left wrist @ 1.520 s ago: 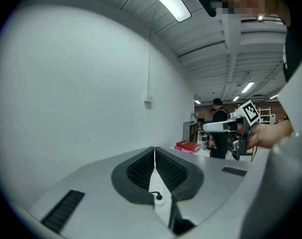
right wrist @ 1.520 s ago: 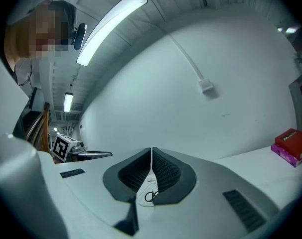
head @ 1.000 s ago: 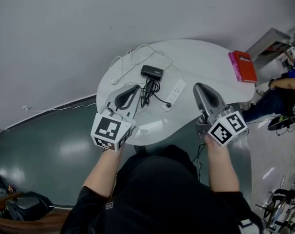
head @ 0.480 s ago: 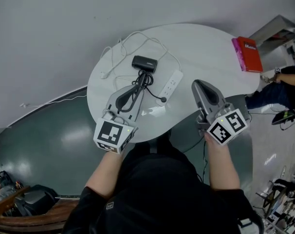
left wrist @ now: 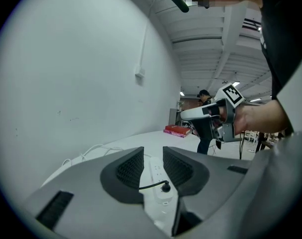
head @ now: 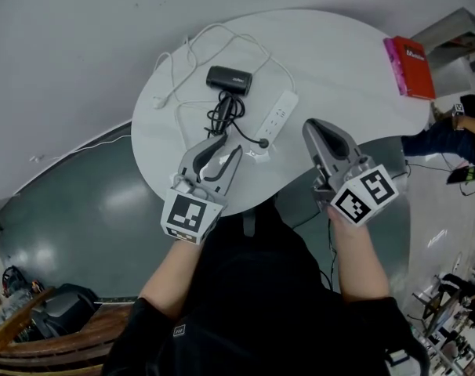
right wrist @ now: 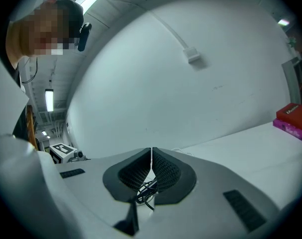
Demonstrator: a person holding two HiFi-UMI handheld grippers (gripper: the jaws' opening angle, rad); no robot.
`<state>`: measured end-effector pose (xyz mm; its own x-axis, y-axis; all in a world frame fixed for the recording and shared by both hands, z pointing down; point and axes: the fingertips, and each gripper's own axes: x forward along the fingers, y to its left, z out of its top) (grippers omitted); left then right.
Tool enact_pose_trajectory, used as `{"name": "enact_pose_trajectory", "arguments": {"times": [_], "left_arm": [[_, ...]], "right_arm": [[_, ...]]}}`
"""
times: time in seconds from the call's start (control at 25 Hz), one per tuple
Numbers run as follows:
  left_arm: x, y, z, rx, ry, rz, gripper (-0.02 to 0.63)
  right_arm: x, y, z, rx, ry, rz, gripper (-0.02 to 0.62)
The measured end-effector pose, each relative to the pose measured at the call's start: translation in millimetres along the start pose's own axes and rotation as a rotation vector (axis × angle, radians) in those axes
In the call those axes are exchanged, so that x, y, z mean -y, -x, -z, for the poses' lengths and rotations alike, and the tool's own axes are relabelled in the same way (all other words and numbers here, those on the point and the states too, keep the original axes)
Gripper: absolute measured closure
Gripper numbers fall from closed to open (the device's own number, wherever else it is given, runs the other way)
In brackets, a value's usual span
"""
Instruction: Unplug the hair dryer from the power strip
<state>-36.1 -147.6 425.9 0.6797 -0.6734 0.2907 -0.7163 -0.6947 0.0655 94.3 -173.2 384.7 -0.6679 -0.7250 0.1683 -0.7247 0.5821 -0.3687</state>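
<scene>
Left tool (head: 230,146): jaws part open, have just been opening, nothing between pads. White power strip (head: 277,118) lies just ahead at 1 o'clock, black plug (head: 262,142) in its near end. Right tool (head: 312,128): jaws pressed together, empty, above counter (head: 339,61) edge. Hair dryer (head: 229,80) on counter, 10 o'clock from power strip.

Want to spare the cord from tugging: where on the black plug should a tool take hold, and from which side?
Probably the plug by its black body, not its cord, from the near edge of the table, where the left tool faces it, jaws just opened, nothing between them. It stands proud of the flat white power strip and the cord leaves sideways, so pull upward.
</scene>
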Motion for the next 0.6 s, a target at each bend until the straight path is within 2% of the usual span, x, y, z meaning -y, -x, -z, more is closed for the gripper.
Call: {"name": "enact_pose_trajectory", "arguments": {"times": [0.6], "left_arm": [[22,-41,106,-0.164,0.065,0.082,0.422]], "right_arm": [[10,-18,63,-0.105,-0.03,-0.001,0.56]]}}
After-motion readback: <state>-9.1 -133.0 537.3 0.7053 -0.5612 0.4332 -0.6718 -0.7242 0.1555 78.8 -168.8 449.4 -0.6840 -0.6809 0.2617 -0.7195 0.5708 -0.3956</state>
